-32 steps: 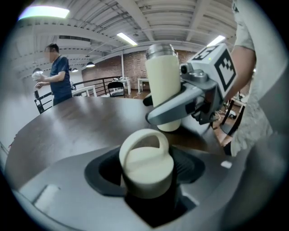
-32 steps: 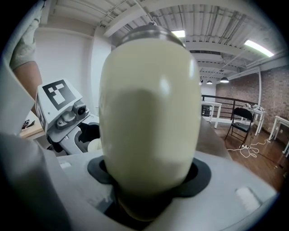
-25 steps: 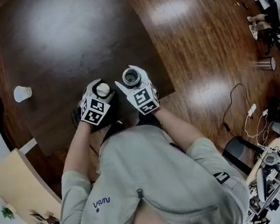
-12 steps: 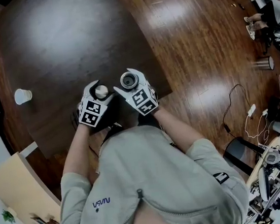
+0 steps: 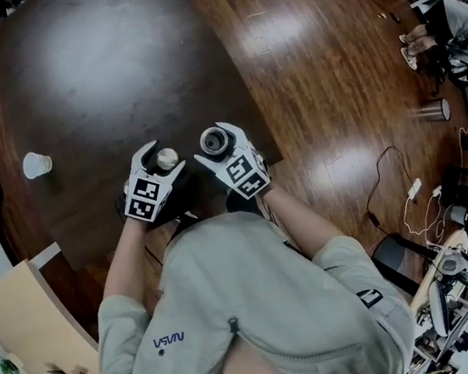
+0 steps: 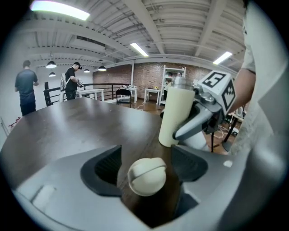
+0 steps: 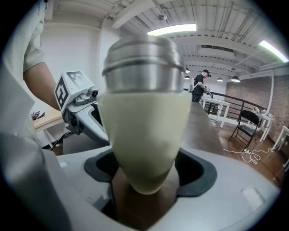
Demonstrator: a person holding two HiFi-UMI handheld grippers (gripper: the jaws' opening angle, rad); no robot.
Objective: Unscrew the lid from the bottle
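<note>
Lid off, both pieces set down

The left hand-held gripper (image 5: 159, 157), jaws just spread, brackets the loose lid (image 5: 167, 157) lying on the table (image 5: 99, 71). The right hand-held gripper (image 5: 219, 139), jaws also just opening, flanks the upright bottle (image 5: 215, 141) without pressing, apparently letting go.

Left tongs (image 5: 163, 155) beside right tongs (image 5: 216, 140); both jaws just opening, clamping nothing.

Head view looks steeply down; both gripper views, close, share the bottle (image 6: 174, 113).
</note>
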